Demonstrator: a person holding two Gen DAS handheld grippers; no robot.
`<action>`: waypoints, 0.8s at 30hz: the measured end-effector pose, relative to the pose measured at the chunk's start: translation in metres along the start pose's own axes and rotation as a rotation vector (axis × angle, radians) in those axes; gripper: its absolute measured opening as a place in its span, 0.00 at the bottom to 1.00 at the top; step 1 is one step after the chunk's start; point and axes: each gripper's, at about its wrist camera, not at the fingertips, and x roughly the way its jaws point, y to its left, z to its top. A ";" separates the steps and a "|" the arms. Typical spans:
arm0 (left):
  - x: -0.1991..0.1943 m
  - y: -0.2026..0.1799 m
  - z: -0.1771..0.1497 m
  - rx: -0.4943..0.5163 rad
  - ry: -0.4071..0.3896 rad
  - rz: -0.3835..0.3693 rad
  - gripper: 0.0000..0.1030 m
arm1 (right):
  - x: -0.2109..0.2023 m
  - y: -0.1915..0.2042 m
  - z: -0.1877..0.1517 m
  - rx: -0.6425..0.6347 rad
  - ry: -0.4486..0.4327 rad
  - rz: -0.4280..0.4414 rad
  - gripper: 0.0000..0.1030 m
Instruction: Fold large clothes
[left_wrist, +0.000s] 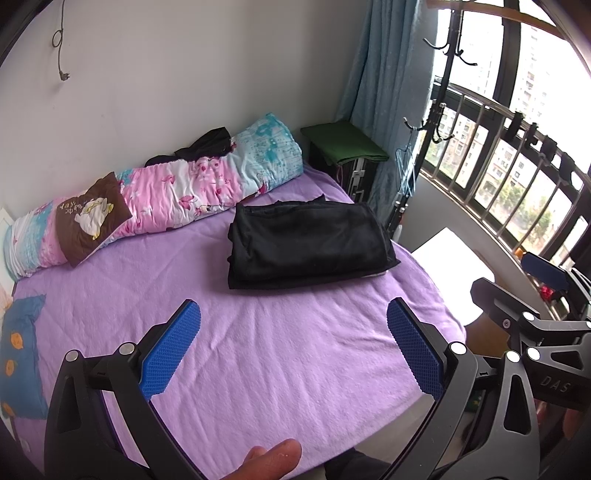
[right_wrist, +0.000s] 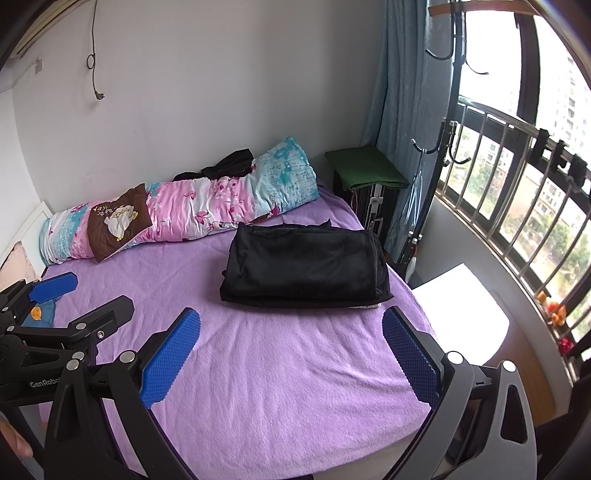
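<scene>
A black garment (left_wrist: 310, 243) lies folded into a thick rectangle on the purple bed sheet (left_wrist: 258, 350), toward the far right side; it also shows in the right wrist view (right_wrist: 306, 269). My left gripper (left_wrist: 293, 347) is open and empty, held above the sheet well short of the garment. My right gripper (right_wrist: 291, 354) is open and empty too, at a similar distance. Each gripper shows at the edge of the other's view: the right gripper (left_wrist: 517, 295) and the left gripper (right_wrist: 81, 295).
A rolled floral quilt (left_wrist: 159, 199) with a brown pillow lies along the wall, dark clothing (left_wrist: 207, 144) behind it. A blue pillow (left_wrist: 18, 350) is at left. A green-topped case (left_wrist: 343, 144), coat rack (left_wrist: 439, 110), white table (left_wrist: 450, 254) and railed window stand at right.
</scene>
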 end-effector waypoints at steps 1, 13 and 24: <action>-0.001 0.001 0.000 0.000 0.000 0.000 0.94 | 0.000 -0.001 0.000 0.000 0.001 0.000 0.94; -0.001 0.000 0.000 0.001 0.000 0.001 0.94 | 0.001 -0.001 0.000 0.001 0.000 0.002 0.94; -0.002 0.003 -0.001 0.002 0.012 -0.015 0.94 | 0.000 -0.001 -0.001 0.003 0.003 -0.001 0.94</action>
